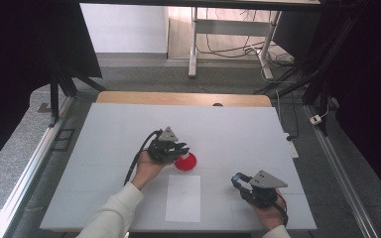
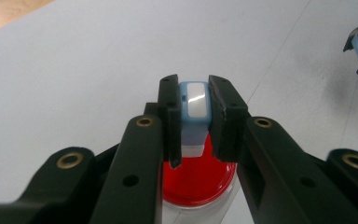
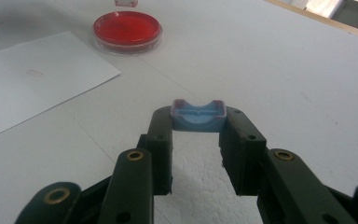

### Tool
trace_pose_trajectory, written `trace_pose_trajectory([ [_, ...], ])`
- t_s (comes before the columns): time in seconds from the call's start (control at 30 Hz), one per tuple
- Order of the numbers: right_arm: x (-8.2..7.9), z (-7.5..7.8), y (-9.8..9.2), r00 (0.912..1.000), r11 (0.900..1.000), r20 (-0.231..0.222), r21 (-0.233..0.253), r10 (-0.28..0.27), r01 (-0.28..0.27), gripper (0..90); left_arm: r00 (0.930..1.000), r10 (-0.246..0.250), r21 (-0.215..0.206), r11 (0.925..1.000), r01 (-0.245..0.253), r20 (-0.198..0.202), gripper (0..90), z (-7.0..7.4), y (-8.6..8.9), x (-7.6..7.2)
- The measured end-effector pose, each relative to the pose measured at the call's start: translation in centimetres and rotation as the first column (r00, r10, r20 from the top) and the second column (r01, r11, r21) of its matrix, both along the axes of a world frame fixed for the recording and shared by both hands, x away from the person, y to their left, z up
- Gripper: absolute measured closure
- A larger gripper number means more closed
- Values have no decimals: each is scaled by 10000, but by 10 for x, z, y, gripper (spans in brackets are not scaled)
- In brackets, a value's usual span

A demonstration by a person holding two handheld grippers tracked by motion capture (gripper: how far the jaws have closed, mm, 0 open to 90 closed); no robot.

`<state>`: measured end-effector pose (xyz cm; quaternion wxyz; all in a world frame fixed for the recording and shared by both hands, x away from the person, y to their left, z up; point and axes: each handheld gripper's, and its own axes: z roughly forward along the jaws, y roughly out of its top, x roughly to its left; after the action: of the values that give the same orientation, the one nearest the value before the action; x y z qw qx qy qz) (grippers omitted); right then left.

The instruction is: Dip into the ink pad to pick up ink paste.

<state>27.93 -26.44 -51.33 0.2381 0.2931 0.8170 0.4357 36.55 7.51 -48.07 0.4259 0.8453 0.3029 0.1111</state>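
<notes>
- Where it sits at the centre of the high view, the left claw (image 2: pixel 193 109) clamps a pale blue box (image 2: pixel 194 105) with a glossy white face, above a red-filled dish (image 1: pixel 185 162).
- The right claw (image 3: pixel 198 122), lower right, grips a blue lid (image 3: pixel 198 115), hollow side up.
- White paper (image 1: pixel 183 197) lies on the surface (image 1: pixel 238 129).

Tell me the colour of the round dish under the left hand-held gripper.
Red inside a clear rim: the dish shows best in the right gripper view, beside the white paper.

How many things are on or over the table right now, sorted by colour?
Red: 1, the round dish
Blue: 2, the stamp in the left hand-held gripper and the cap in the right hand-held gripper
White: 1, the paper sheet
Total: 4
</notes>
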Motion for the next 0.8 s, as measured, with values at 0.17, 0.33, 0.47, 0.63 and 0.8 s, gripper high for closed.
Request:
trace_pose_trajectory([
  [0.17,0,0,1,10000,10000,-1,-42,5,-5,650,9998,-117,315,9994,121,-135,754,-6,-2,1],
  [0.33,0,-1,1,10000,10000,-11,-61,-11,11,650,9997,-59,463,9989,69,-222,754,-13,-3,3],
  [0.47,0,-1,0,10000,10000,-22,-53,-22,22,650,9997,-117,545,9984,129,-223,754,-16,-5,3],
  [0.63,1,-1,0,10000,10000,-42,-47,-10,10,651,9998,-111,633,9979,122,-178,755,-16,-6,2],
  [0.8,0,-1,1,10000,10000,-36,-71,-5,5,650,9997,-95,757,9971,113,-242,756,-18,-8,3],
])
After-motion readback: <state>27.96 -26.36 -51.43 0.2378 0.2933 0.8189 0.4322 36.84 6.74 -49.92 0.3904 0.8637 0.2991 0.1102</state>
